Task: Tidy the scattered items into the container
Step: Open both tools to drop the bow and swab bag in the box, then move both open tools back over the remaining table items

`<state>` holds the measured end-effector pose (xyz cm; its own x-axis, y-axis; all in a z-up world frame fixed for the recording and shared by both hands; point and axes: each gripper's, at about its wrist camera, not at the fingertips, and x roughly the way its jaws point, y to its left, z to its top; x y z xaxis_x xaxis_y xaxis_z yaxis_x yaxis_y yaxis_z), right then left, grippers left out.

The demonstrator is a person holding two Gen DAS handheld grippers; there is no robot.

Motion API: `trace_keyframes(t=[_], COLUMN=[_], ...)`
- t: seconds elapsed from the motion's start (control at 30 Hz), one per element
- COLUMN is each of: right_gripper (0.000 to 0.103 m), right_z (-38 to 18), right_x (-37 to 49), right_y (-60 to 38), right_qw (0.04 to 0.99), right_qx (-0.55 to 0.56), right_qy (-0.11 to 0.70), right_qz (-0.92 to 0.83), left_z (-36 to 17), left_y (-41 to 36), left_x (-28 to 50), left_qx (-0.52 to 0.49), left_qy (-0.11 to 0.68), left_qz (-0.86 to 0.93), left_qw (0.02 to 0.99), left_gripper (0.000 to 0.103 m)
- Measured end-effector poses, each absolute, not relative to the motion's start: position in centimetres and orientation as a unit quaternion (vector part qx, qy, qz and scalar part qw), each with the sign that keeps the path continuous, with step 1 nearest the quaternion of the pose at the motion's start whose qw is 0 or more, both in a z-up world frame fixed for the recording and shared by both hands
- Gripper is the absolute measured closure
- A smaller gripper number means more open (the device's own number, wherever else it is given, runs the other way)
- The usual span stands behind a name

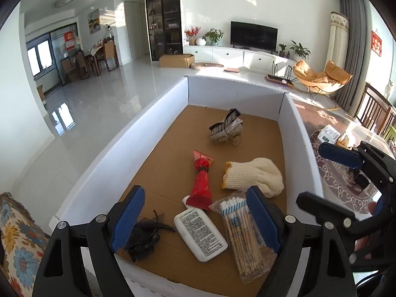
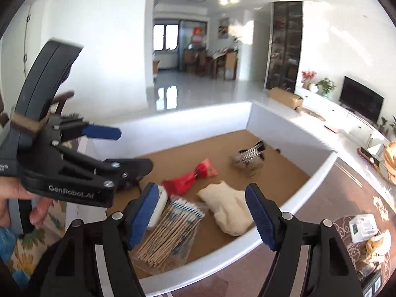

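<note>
The container (image 1: 123, 143) is a white-walled box with a brown cardboard floor. In it lie a black-and-silver wrapper bundle (image 1: 225, 128), a red packet (image 1: 201, 180), a cream knitted glove (image 1: 252, 178), a bag of cotton swabs (image 1: 245, 232), a white bottle (image 1: 200, 232) and a black hair clip (image 1: 146, 237). My left gripper (image 1: 198, 220) hangs open above the near items, holding nothing. My right gripper (image 2: 203, 215) is open and empty over the box's (image 2: 297, 193) near wall, above the swabs (image 2: 170, 230) and glove (image 2: 227, 208). Each gripper shows in the other's view, the right (image 1: 329, 180) and the left (image 2: 123, 148).
Right of the box, on a table with a patterned cloth (image 1: 334, 180), sit a small white carton (image 1: 328, 133) and a yellowish snack item (image 1: 345, 139). A floral cushion (image 1: 17, 235) lies to the left. A hand (image 2: 14, 198) holds the left gripper.
</note>
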<state>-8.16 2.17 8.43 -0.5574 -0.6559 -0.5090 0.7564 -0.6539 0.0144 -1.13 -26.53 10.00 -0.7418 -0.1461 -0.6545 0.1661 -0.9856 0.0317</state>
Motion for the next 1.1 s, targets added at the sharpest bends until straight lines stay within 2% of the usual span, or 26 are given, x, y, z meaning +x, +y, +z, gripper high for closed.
trace_keyframes(t=[0.07,0.17,0.23,0.33,0.43,0.63,0.83,0.97,1.1], right_gripper=[0.028,0.027,0.027,0.027,0.027,0.027,0.027,0.024,0.021], right_z=[8.6,6.1,3.8,0.7,-1.0,-1.8,-2.5,-2.7,-2.7], right_x=[-7.7,-6.9,-7.0,-6.3,-5.7,-3.5,-3.8,-3.9,-4.0], right_y=[6.6,14.1,19.6,27.5,33.5,37.6,37.2,38.7,38.5], right_qw=[0.364,0.277,0.218,0.132,0.080,0.042,0.037,0.045,0.031], right_qx=[0.238,0.258,0.305,0.364,0.395,0.412,0.420,0.434,0.434], right_qy=[0.091,0.113,0.115,0.116,0.112,0.090,0.093,0.024,0.023], right_qz=[-0.896,-0.919,-0.920,-0.915,-0.908,-0.906,-0.902,-0.899,-0.900], left_z=[12.0,13.4,13.1,9.7,3.8,-2.4,-3.9,-4.5,-4.4], left_y=[-23.7,-17.9,-13.5,-7.0,-1.5,2.9,3.1,2.9,2.6], left_x=[-0.3,0.8,1.2,0.1,-2.3,-6.0,-7.5,-7.6,-7.4], left_qx=[0.329,0.306,0.301,0.342,0.404,0.442,0.456,0.451,0.447], left_qy=[0.006,0.003,0.003,0.007,-0.008,-0.017,-0.019,-0.025,-0.010], left_qz=[-0.943,-0.952,-0.951,-0.930,-0.901,-0.889,-0.884,-0.887,-0.890], left_qw=[0.049,-0.018,-0.070,-0.135,-0.156,-0.120,-0.100,-0.090,-0.095], left_gripper=[0.017,0.000,0.000,0.000,0.000,0.000,0.000,0.000,0.000])
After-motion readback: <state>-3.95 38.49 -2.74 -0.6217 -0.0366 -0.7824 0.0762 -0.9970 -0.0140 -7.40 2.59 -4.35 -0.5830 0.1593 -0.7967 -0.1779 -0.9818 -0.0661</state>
